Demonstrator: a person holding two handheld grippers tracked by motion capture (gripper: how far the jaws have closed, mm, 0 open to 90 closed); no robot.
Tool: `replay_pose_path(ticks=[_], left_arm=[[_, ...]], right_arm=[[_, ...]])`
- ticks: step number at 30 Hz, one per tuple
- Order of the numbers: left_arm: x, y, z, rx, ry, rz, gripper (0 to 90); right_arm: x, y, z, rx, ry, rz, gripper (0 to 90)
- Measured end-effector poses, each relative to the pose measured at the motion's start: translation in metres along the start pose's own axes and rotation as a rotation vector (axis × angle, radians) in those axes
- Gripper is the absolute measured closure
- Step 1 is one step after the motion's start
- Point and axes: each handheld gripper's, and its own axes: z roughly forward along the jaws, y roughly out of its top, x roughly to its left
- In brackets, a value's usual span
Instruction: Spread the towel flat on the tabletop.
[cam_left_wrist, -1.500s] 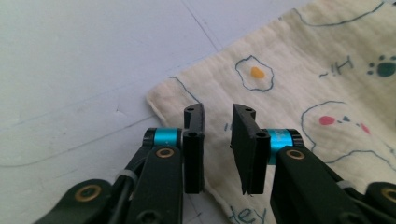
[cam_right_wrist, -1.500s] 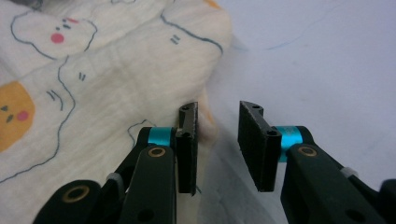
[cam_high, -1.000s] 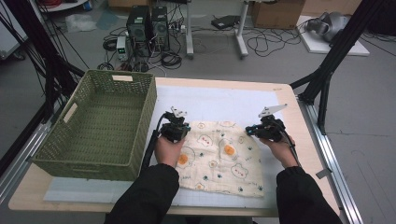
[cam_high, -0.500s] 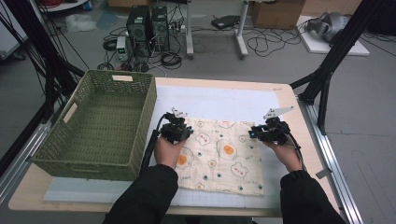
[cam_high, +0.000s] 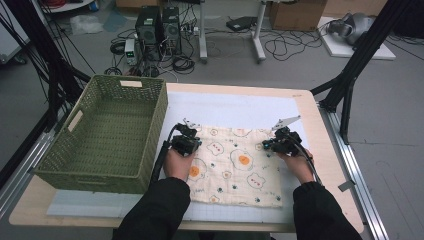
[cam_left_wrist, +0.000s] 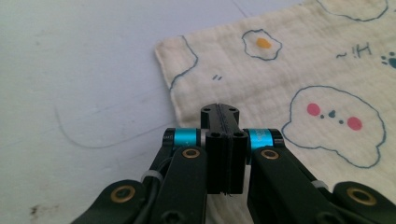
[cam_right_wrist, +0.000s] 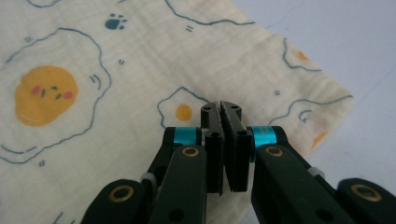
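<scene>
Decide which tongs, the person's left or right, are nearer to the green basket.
Left. The left tongs sit at the cloth's left edge, just beside the green basket's right wall. The right tongs are at the cloth's far right edge, with the whole cloth between.

The cloth (cam_high: 235, 165) is soft, crinkled cream muslin, matt, printed with fried eggs. The basket (cam_high: 107, 132) is woven green wicker, rough. The table (cam_high: 312, 117) edge looks like pale wood under a smooth matt white mat (cam_high: 240, 107). The left claw (cam_left_wrist: 219, 140) is matt black plastic with glossy blue metal bands and brass rivets.
</scene>
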Motion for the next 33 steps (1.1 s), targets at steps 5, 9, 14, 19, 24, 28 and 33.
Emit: replay_pose_path(ticks=[5, 9, 14, 19, 24, 28, 33], left_arm=[[0.003, 0.002, -0.011, -0.046, -0.030, -0.019, 83.0], [0.005, 0.001, -0.019, -0.055, -0.076, -0.008, 77.9], [0.004, -0.005, -0.031, -0.117, -0.128, -0.018, 73.1], [0.004, -0.011, -0.037, -0.147, -0.173, -0.017, 69.0], [0.004, -0.013, -0.040, -0.154, -0.201, -0.024, 67.4], [0.002, -0.013, -0.041, -0.156, -0.217, -0.019, 66.6], [0.002, -0.014, -0.042, -0.159, -0.225, -0.024, 65.6]], right_arm=[[0.001, -0.001, -0.005, -0.019, 0.023, 0.018, 78.4], [0.005, -0.003, -0.017, -0.062, 0.070, 0.035, 71.4], [0.014, -0.005, -0.037, -0.125, 0.115, 0.024, 64.7], [0.022, -0.018, -0.048, -0.195, 0.125, 0.024, 61.4], [0.024, -0.032, -0.049, -0.207, 0.149, 0.053, 57.3], [0.028, -0.038, -0.049, -0.220, 0.165, 0.055, 54.7], [0.029, -0.040, -0.047, -0.229, 0.170, 0.058, 52.2]])
